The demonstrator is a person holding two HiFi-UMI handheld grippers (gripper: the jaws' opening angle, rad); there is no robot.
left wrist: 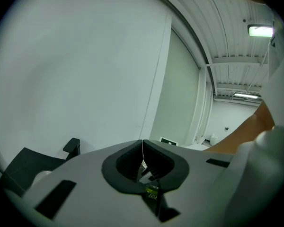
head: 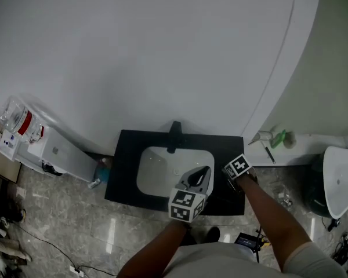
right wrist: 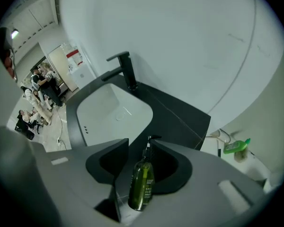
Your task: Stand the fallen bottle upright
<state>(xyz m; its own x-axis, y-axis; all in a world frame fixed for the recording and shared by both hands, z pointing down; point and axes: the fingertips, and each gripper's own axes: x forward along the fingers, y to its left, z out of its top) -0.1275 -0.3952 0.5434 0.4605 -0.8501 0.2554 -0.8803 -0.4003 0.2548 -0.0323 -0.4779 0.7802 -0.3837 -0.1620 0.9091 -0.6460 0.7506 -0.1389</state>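
On the black counter (right wrist: 177,115), right of the basin (right wrist: 109,110): the pump bottle (right wrist: 142,181) lies on its side, green body toward the counter's front, pump head toward the wall.
Bottle long axis: runs front to back, nearly in line with the direction the right gripper (right wrist: 139,141) points; not crosswise to it.
Bottle relative to right jaws: directly ahead and between them in the right gripper view, with the pump at the level of the tips and the body further back in the gap.
Right jaws: spread, with a gap visible on each side of the bottle; no pad is seen pressing on it.
Left jaws: pressed together at the left gripper (left wrist: 142,148), nothing between them; they face the pale wall, not the counter.
Nearer hand: the right, judged from both views; in the head view the left gripper (head: 200,175) sits over the basin's front edge, apart from the bottle.
Head view of bottle: hidden, probably under the right gripper.
Judgement on next move: the jaws should close across the body, then the pump end swings up.
Count, fallen pump bottles: one.
Count, grippers: two.
Count, basins: one.
Count, faucets: one, the black faucet (right wrist: 125,70).
Count, other bottles: one green sprayer (right wrist: 236,146) on the ledge to the right, well apart.
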